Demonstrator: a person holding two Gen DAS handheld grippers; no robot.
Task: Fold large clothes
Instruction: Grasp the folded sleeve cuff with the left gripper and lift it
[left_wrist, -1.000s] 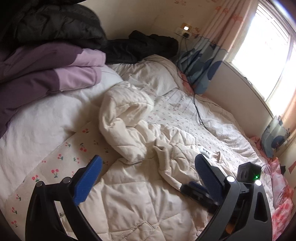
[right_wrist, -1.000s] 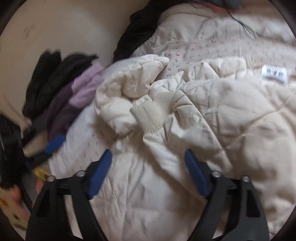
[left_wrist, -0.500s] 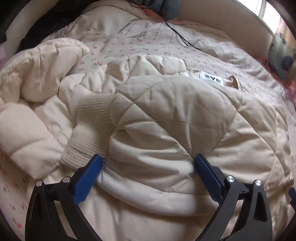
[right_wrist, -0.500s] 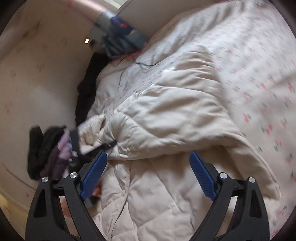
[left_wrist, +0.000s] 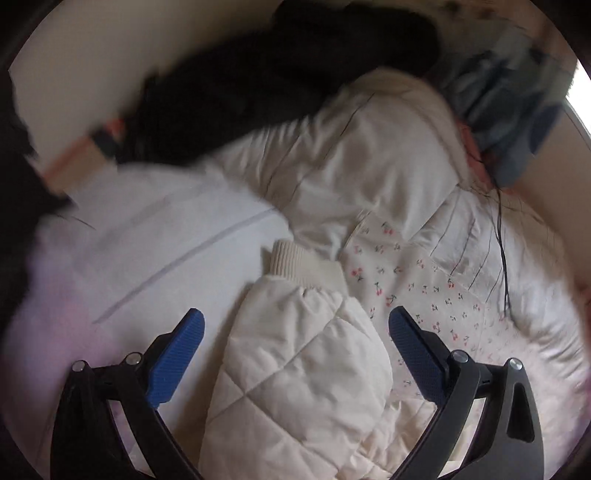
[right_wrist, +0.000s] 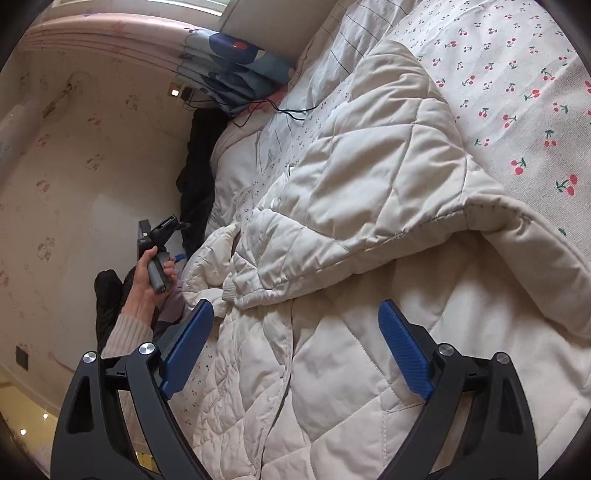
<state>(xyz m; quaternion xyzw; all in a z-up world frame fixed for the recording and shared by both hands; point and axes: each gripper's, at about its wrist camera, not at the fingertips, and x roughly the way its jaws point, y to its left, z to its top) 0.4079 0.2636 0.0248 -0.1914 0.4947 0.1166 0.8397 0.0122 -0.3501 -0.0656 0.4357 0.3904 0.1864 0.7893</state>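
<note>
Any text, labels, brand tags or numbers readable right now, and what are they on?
None readable in either view.
The jacket shows no tag in either view.
The bedsheet carries only a cherry print, no words.
The left-wrist view is motion-blurred; the striped thing by the wall is too smeared to read.

matt quilted cloth jacket (right_wrist: 369, 184), ribbed knit cuff (left_wrist: 303, 266), cherry-print cotton sheet (right_wrist: 517, 92)

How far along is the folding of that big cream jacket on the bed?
Partly done, it seems. One side of the cream quilted jacket already lies folded over its body. In hand: the left gripper, jaws open, sits astride a sleeve with its ribbed cuff stretched out; the right gripper hangs open above the jacket, gripping nothing. Left to do: bring that sleeve in and fold the jacket down.
</note>
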